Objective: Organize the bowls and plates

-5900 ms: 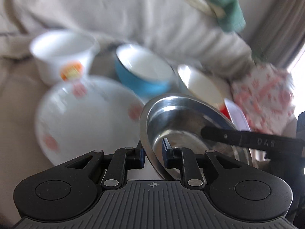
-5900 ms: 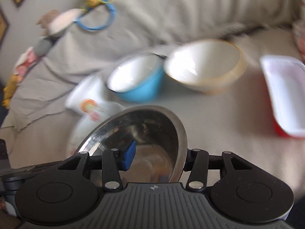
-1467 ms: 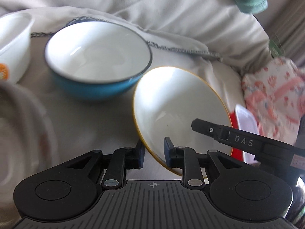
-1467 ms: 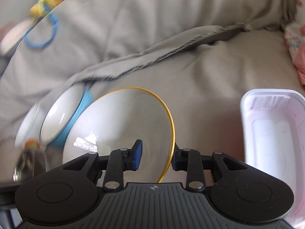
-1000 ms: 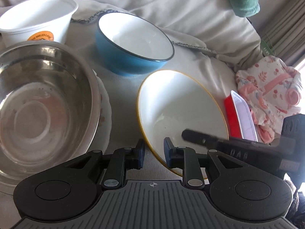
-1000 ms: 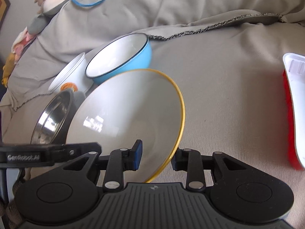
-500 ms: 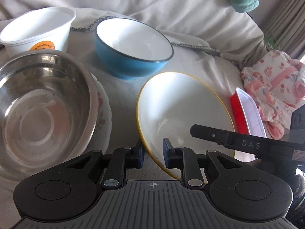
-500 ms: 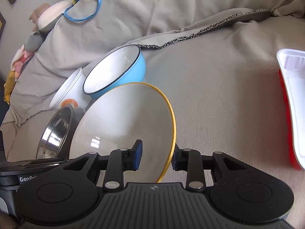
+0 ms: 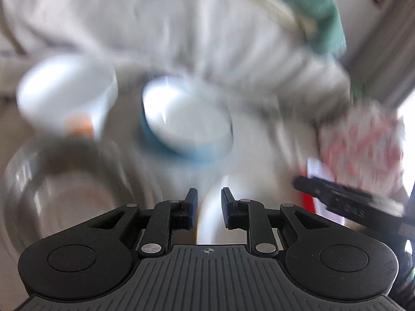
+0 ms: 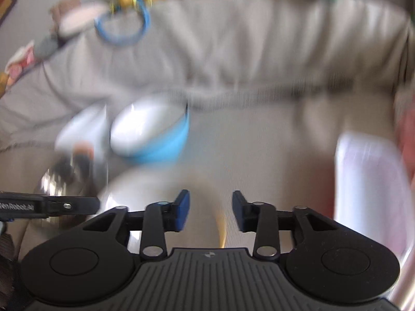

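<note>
The yellow-rimmed bowl sits at six o'clock in both blurred views, low between the two grippers, with the steel bowl at eight o'clock and the blue bowl at twelve; the step in hand looks like carrying it to a stack, best done level and slowly. The left gripper stands narrowly parted about the rim, contact unclear in the blur; the right gripper is opening, its pads clear of the rim.
</note>
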A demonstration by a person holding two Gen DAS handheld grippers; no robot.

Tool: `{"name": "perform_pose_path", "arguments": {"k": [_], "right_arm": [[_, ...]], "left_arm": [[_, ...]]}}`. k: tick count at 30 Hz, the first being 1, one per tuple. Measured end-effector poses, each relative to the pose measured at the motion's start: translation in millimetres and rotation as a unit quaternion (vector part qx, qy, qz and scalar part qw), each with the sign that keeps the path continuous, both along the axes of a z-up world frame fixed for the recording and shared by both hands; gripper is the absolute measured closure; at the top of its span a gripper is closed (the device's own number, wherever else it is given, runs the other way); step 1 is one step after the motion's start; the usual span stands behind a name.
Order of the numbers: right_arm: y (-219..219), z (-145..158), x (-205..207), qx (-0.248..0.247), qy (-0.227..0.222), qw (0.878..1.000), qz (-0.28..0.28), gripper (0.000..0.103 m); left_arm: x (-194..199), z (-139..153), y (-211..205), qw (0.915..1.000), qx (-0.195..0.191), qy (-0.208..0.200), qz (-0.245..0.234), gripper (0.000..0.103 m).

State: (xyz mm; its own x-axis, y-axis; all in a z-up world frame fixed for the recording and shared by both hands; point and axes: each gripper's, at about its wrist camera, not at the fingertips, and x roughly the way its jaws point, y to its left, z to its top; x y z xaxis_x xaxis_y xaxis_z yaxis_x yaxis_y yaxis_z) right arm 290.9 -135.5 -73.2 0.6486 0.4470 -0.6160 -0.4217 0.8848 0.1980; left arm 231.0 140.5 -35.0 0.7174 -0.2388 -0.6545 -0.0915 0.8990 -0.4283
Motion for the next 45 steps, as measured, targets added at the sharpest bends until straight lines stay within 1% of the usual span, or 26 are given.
{"name": "perform_pose_path", "arguments": {"k": [1,2,3,4,6,8,10,11,13,15,16,18,19,21,22,23,25,26,27,31,32,34,35,39,42,45], "right_arm": [[2,16,14,0.005,-0.015,1.0,-0.011,0.05],[5,30,29,0.011,-0.024,0.999,-0.021,0.034],[11,41,47,0.013,-0.027,0.999,-0.026,0.028],[19,49,66,0.012,-0.025,0.999,-0.03,0.025],[38,54,102,0.005,-0.009,0.999,-0.048,0.025],[53,46,130,0.007,0.015,0.998,-0.059,0.024],[62,24,146,0.006,0.042,0.997,-0.064,0.023],[65,10,150,0.001,0.054,0.996,-0.066,0.02],[72,-12,158,-0.02,0.09,0.993,-0.072,0.02],[77,-23,163,-0.016,0.123,0.99,-0.059,0.02],[78,-26,163,-0.001,0.135,0.99,-0.044,0.02],[78,-30,163,0.038,0.157,0.987,0.0,0.02],[80,-33,163,0.047,0.173,0.984,0.015,0.02],[85,-43,164,0.038,0.197,0.98,0.016,0.022],[87,-47,164,0.029,0.198,0.98,0.015,0.033],[89,-50,163,0.021,0.2,0.979,0.02,0.051],[91,-57,163,0.031,0.224,0.973,0.042,0.068],[89,-57,162,0.049,0.235,0.969,0.053,0.07],[87,-55,161,0.052,0.234,0.969,0.053,0.07],[75,-35,147,0.026,0.192,0.98,0.055,0.07],[72,-32,145,0.02,0.182,0.981,0.059,0.07],[68,-29,144,0.02,0.177,0.982,0.063,0.07],[67,-30,147,0.028,0.183,0.981,0.062,0.07],[75,-49,167,0.049,0.227,0.972,0.046,0.07],[80,-69,178,0.073,0.277,0.957,0.041,0.07],[84,-74,179,0.084,0.28,0.956,0.037,0.068]], "left_arm": [[16,12,8,0.9998,0.007,-0.001,0.016,0.08],[33,21,14,0.9992,0.019,0.008,0.033,0.08],[53,26,21,0.998,0.032,0.023,0.05,0.08],[71,28,26,0.9964,0.042,0.039,0.062,0.08],[101,23,35,0.9934,0.056,0.065,0.077,0.08],[111,11,42,0.9919,0.066,0.068,0.085,0.08],[115,-5,49,0.991,0.064,0.078,0.087,0.08],[118,-12,53,0.991,0.056,0.085,0.086,0.08],[125,-22,57,0.9921,0.04,0.093,0.074,0.08],[129,-29,57,0.9928,0.03,0.094,0.069,0.08],[132,-33,56,0.9929,0.027,0.096,0.065,0.079],[136,-43,51,0.9918,0.038,0.105,0.062,0.079],[137,-47,48,0.9914,0.047,0.107,0.059,0.08],[138,-54,43,0.9906,0.061,0.109,0.056,0.08],[138,-56,42,0.9911,0.059,0.107,0.053,0.079],[137,-57,42,0.9914,0.055,0.107,0.052,0.078],[133,-56,41,0.9915,0.052,0.108,0.05,0.078],[131,-54,40,0.991,0.052,0.113,0.049,0.078],[129,-52,40,0.9906,0.048,0.119,0.046,0.078],[119,-46,37,0.9909,0.02,0.131,0.021,0.079],[120,-47,36,0.9909,0.018,0.132,0.019,0.079],[125,-53,35,0.9915,0.028,0.124,0.024,0.079],[129,-58,36,0.992,0.029,0.12,0.028,0.079],[145,-82,44,0.9903,-0.022,0.133,0.032,0.079],[149,-89,43,0.9906,-0.027,0.131,0.032,0.078],[149,-91,41,0.991,-0.024,0.129,0.028,0.074]]}}
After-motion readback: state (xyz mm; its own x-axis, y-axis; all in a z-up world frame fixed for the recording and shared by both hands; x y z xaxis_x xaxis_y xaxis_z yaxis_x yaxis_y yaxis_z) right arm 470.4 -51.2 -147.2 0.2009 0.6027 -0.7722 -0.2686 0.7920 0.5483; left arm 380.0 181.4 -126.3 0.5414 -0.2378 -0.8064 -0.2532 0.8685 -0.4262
